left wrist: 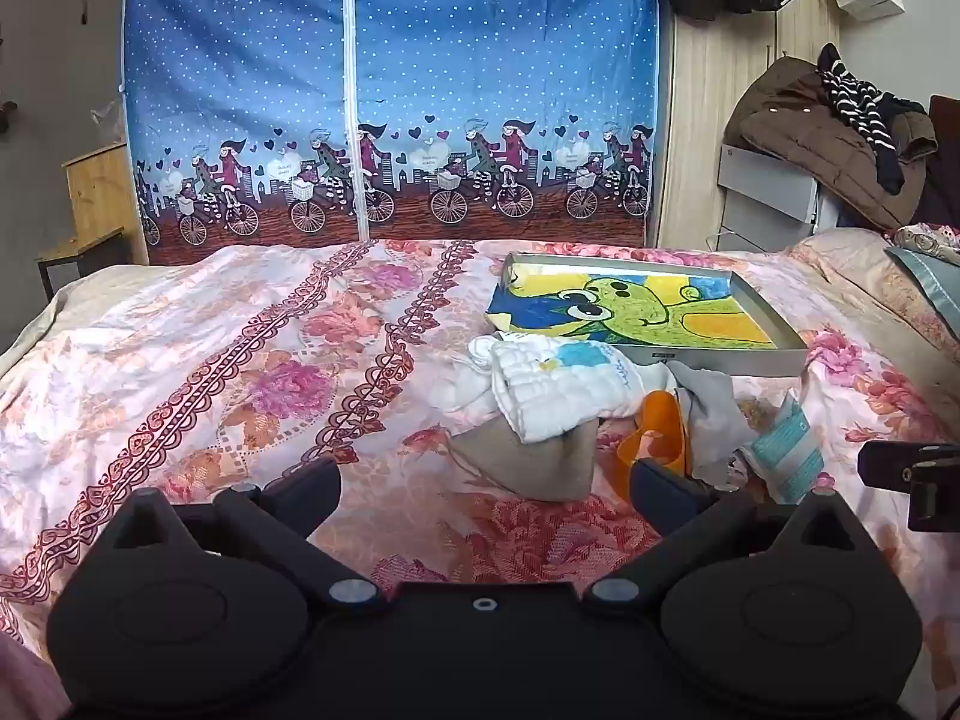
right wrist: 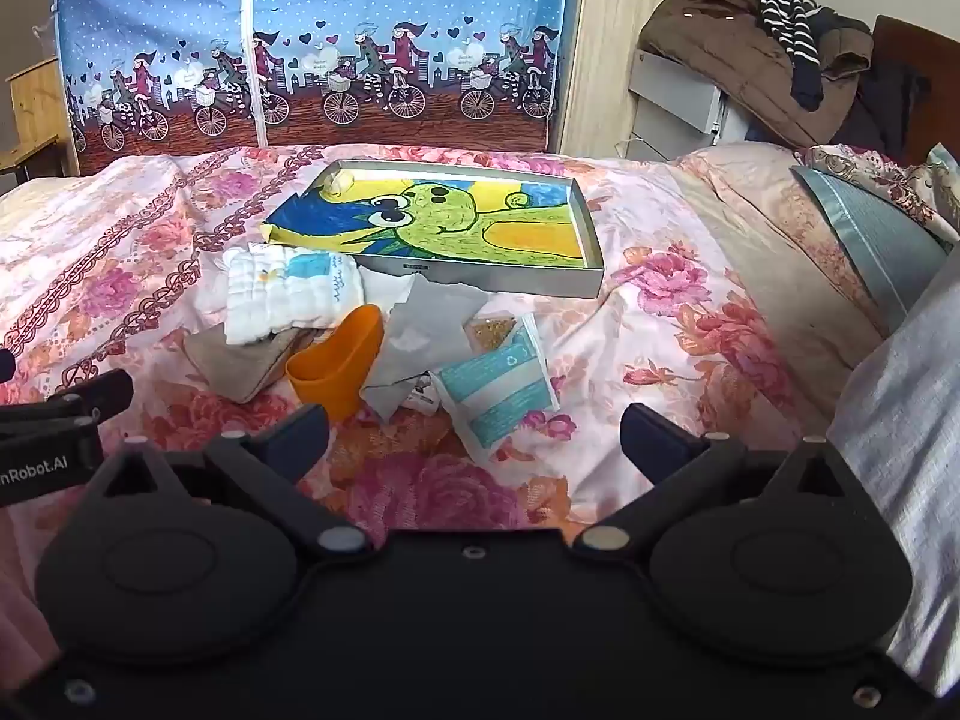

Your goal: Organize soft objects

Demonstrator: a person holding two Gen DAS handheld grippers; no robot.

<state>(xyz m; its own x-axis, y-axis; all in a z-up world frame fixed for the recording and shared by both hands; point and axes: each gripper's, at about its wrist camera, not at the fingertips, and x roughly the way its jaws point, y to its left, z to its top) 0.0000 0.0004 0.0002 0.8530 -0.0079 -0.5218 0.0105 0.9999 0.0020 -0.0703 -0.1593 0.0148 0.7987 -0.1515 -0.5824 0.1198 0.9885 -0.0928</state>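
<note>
Floral cotton bedspread [left wrist: 198, 372] across most of the left wrist view. At about 2 o'clock, grey cardboard tray [left wrist: 774, 306] lined with a green cartoon drawing, otherwise seemingly unfilled apart from a small pale wad in its far corner. Just before it, unsorted heap: white muslin cloth [left wrist: 558, 390] draped over beige fabric [left wrist: 528, 462], orange cup [left wrist: 657, 438], grey cloth [left wrist: 711, 414], teal-striped packet [left wrist: 786, 450]. Judged barely begun. Left gripper [left wrist: 483, 483] low over the bedspread, level, aimed at the beige fabric, fingers spread wide, holding nothing.

From the right wrist view, same heap at 11 to 12 o'clock, tray [right wrist: 591, 222] beyond. Right gripper [right wrist: 474, 435] hovering near the packet [right wrist: 498, 390], fingers likewise parted and unladen. Left gripper's tip at 9 o'clock.
</note>
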